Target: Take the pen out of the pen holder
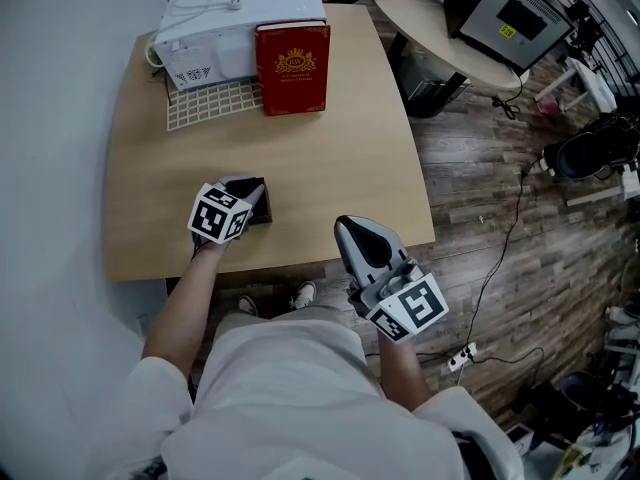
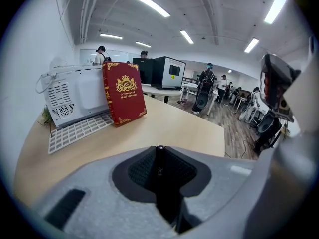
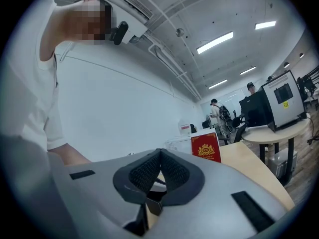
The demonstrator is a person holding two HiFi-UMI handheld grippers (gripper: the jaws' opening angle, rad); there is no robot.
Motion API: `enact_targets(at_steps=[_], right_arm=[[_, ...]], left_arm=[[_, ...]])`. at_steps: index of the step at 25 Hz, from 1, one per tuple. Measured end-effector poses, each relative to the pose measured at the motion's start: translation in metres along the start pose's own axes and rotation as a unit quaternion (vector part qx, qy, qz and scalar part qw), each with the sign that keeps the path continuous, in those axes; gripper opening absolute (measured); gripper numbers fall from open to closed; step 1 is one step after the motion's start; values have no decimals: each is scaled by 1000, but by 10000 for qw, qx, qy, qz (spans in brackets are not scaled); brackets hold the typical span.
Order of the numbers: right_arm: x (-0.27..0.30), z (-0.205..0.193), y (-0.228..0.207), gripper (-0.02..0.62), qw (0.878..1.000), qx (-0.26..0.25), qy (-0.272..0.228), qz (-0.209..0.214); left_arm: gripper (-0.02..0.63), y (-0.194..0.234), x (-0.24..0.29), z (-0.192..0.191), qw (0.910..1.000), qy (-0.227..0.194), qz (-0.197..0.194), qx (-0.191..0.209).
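Thin black pen is pinched in the left gripper's jaws, seemingly not yet pulled from the dark pen holder; the right gripper's jaws are pressed together, empty.

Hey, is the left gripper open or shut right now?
Shut on the thin black pen: the left gripper's black ribbed pads press it from both sides.
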State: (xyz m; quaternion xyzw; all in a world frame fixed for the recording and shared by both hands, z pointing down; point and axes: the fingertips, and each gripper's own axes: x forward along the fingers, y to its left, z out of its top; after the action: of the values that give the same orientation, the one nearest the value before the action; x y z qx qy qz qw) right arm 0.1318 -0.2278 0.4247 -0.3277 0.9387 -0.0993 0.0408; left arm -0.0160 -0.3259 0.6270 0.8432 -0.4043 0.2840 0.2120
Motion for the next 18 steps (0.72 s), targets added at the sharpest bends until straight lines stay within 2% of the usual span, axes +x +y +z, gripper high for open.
enact_targets(at_steps=[4, 10, 18], right_arm=[[-1, 2, 2, 2, 10000, -73, 34, -8], [-4, 1, 12, 2, 9998, -174, 85, -75], [-3, 2, 36, 2, 9995, -221, 137, -161]], left_arm=[[64, 2, -7, 3, 9991, -301, -116, -259], [63, 1, -15, 3, 9973, -603, -190, -371], [61, 2, -30, -4, 9954, -754, -301, -502]])
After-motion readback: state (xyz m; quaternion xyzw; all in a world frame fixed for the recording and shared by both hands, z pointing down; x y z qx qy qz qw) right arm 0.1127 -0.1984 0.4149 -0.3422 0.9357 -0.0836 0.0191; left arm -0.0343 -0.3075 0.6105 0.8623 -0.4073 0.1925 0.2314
